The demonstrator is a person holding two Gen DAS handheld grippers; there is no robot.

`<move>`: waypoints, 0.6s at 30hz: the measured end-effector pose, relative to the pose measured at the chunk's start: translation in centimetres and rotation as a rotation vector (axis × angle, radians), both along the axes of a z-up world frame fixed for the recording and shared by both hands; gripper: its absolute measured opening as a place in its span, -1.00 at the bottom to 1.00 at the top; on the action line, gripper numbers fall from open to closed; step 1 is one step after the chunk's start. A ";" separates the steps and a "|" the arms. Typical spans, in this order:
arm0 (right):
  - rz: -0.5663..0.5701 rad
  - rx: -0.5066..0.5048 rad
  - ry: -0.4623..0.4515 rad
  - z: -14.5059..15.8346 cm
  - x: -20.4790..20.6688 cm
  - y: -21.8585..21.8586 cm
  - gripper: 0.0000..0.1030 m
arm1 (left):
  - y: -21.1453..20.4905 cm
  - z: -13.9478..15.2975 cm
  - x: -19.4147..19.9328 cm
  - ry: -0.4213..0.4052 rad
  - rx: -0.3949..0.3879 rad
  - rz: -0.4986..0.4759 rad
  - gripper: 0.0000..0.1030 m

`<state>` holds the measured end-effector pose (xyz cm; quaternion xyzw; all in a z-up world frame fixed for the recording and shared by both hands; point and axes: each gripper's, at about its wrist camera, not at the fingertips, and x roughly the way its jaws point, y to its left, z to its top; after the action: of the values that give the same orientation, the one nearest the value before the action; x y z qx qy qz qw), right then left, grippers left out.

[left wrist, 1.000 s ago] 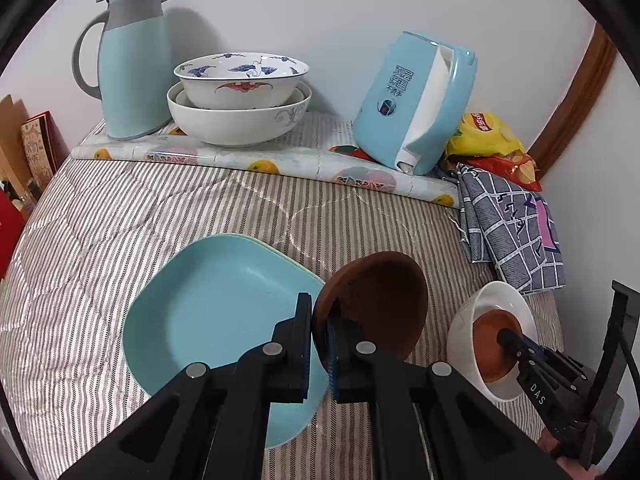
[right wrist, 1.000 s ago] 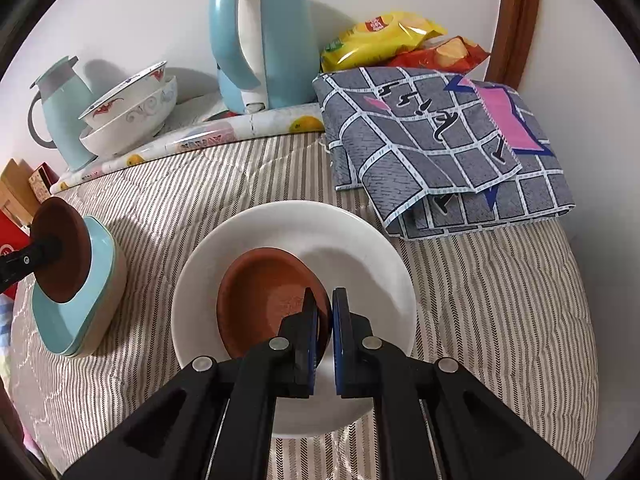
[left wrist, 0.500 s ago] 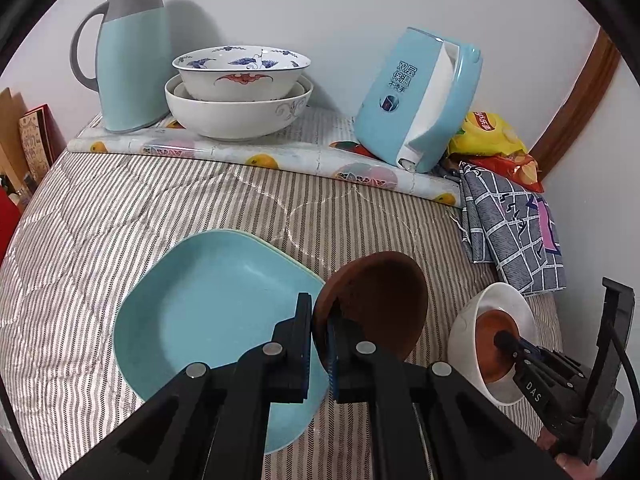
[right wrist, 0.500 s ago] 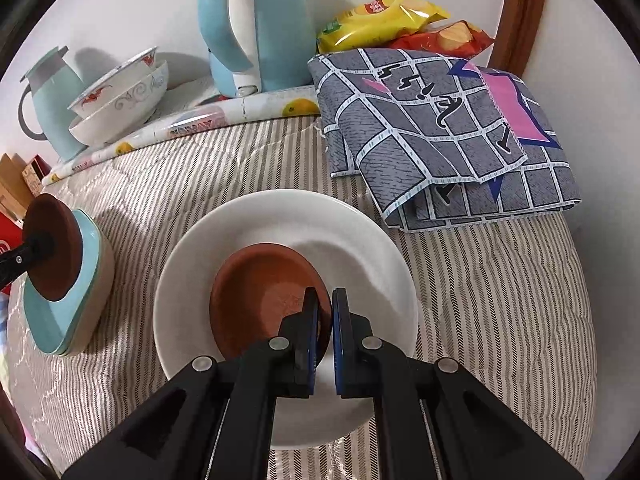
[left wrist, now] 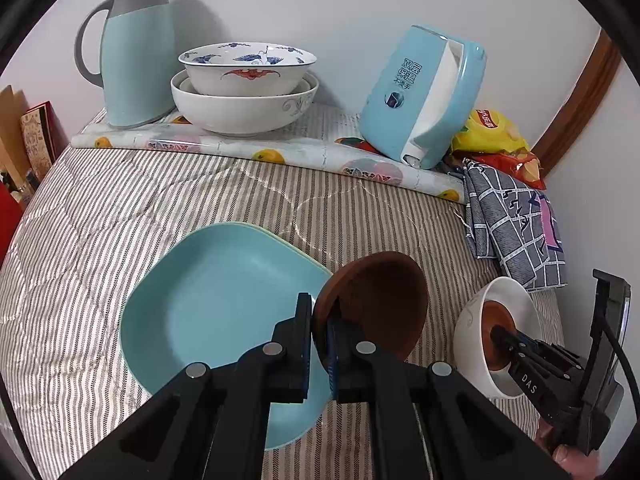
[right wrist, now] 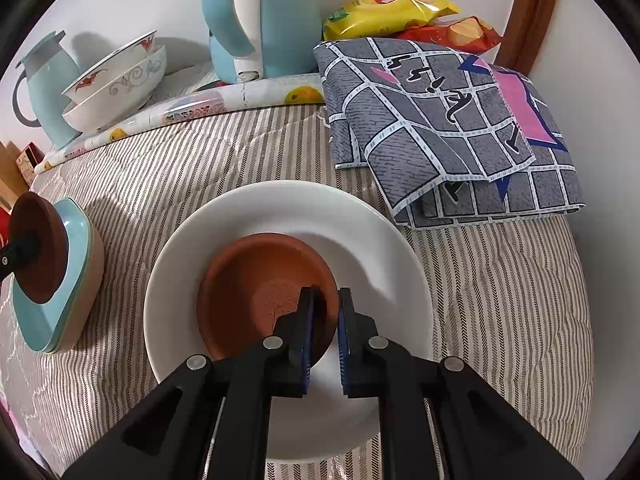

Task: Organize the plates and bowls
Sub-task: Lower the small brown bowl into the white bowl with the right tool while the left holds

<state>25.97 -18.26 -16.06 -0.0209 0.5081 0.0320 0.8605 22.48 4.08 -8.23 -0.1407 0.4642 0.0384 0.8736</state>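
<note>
My left gripper (left wrist: 319,340) is shut on the rim of a brown saucer (left wrist: 376,300) and holds it tilted above the right edge of stacked light-blue square plates (left wrist: 216,304). It also shows in the right wrist view (right wrist: 38,248). My right gripper (right wrist: 325,332) stands over a second brown saucer (right wrist: 260,288) that lies inside a white bowl (right wrist: 360,240). Its jaws are slightly parted around the saucer's near rim. The white bowl shows in the left wrist view (left wrist: 472,316) too.
Two nested patterned bowls (left wrist: 244,92) stand at the back beside a blue jug (left wrist: 136,48) on a fruit-print mat (left wrist: 280,152). A tilted blue kettle (left wrist: 424,96), snack bags (right wrist: 384,8) and a folded grey cloth (right wrist: 452,128) lie at the right. The surface is a striped quilt (left wrist: 100,216).
My right gripper's jaws have parted slightly from the saucer rim in the white bowl. My left gripper, with its saucer, has dropped a little closer to the blue plates.
</note>
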 end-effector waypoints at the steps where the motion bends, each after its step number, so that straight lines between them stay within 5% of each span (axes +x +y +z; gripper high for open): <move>1: 0.000 0.001 0.000 0.0 0.0 0.0 -0.70 | -0.1 0.0 -0.1 -0.001 -0.002 -0.001 -0.86; 18: 0.016 0.082 -0.127 3.7 -3.5 -1.9 -0.41 | -4.0 1.7 -1.0 -0.025 0.015 -0.051 -0.86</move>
<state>22.50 -20.18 -12.35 0.0086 0.4504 0.0584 0.8909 21.45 0.09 -6.48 -0.1229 0.4564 0.0181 0.8811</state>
